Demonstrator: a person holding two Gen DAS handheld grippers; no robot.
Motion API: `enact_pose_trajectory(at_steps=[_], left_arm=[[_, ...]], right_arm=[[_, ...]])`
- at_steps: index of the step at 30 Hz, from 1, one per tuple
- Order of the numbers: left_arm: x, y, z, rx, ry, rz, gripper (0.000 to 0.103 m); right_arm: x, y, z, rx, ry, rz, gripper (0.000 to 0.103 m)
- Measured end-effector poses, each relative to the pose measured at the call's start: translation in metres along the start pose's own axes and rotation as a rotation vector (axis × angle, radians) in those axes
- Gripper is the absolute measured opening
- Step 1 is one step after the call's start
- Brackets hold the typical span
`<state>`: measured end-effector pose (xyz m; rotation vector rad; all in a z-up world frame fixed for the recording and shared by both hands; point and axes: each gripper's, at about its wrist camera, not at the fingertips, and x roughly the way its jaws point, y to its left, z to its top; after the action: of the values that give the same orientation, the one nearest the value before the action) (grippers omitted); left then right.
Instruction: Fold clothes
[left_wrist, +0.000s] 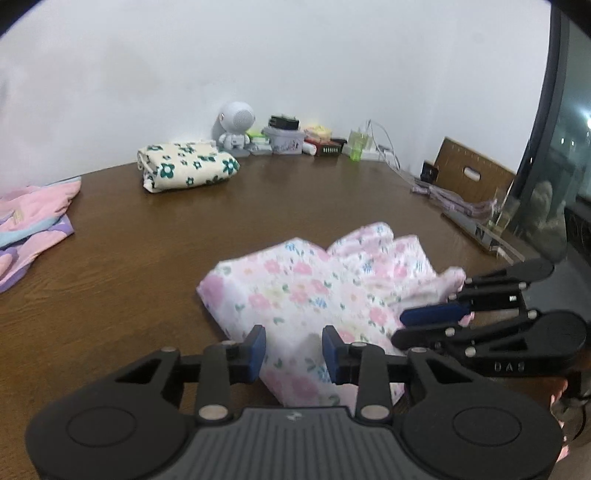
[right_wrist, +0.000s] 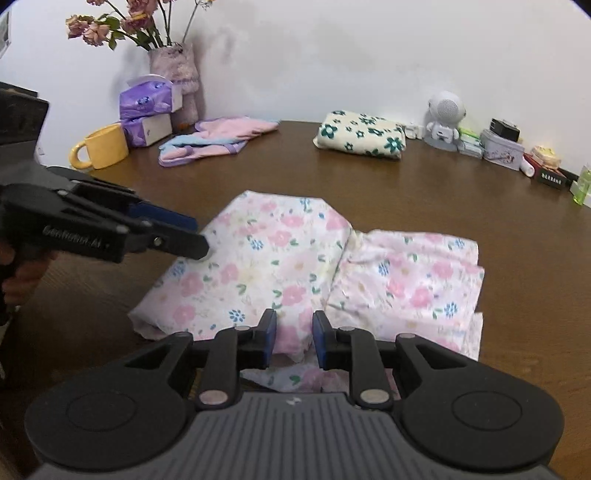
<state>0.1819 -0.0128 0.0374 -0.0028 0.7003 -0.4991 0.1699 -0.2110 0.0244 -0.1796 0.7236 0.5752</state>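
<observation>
- Lying partly folded near the front of the table (right_wrist: 424, 192), the pink flowered garment (right_wrist: 258, 266) has one flap turned over its left half and a rumpled part on the right.
- Left claw (left_wrist: 293, 352) hovers over the near left edge, jaws apart, holding nothing.
- Right claw (right_wrist: 294, 339) likewise hangs parted and empty above the near hem.
- Folding it well likely means pinching one layer at matching corners, lifting evenly, then smoothing creases.
- A cream flowered bundle (right_wrist: 360, 134) sits folded further back.

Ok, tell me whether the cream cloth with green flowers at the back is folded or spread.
Folded. The cream cloth with green flowers sits as a compact, thick rectangular bundle with rounded layered edges on the brown wooden table.
</observation>
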Motion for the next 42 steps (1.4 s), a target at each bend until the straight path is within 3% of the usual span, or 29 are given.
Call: enact_pose_trajectory(at_steps=[7, 11, 15, 24, 29, 34, 37, 42], left_arm=[[-0.009, -0.002, -0.003, -0.02, -0.023, 0.007, 0.032], [-0.007, -0.007, -0.006, -0.027, -0.007, 0.018, 0.033], [-0.027, -0.01, -0.013, -0.05, -0.052, 0.024, 0.057], [-0.042, -0.025, -0.045, -0.095, -0.005, 0.136, 0.057], [-0.036, -0.036, -0.058, -0.108, 0.028, 0.207, 0.055], [-0.031, -0.05, -0.063, -0.12, 0.037, 0.264, 0.039], [-0.031, -0.055, -0.064, -0.139, 0.027, 0.297, 0.031], [-0.031, -0.06, -0.069, -0.173, -0.014, 0.344, 0.028]], right_arm=[[-0.014, 0.002, -0.003, 0.01, -0.061, 0.018, 0.021], [0.0, 0.002, -0.008, 0.01, -0.015, -0.006, 0.021], [-0.018, -0.004, -0.006, 0.056, -0.078, 0.007, 0.021], [-0.034, -0.029, -0.009, 0.116, -0.137, -0.041, 0.021], [-0.026, -0.031, -0.007, 0.079, -0.133, -0.001, 0.021], [-0.022, -0.027, -0.01, 0.028, -0.129, 0.05, 0.021], [-0.03, -0.011, -0.017, -0.06, -0.163, 0.101, 0.021], [-0.033, 0.029, -0.032, -0.254, -0.204, 0.127, 0.023]])
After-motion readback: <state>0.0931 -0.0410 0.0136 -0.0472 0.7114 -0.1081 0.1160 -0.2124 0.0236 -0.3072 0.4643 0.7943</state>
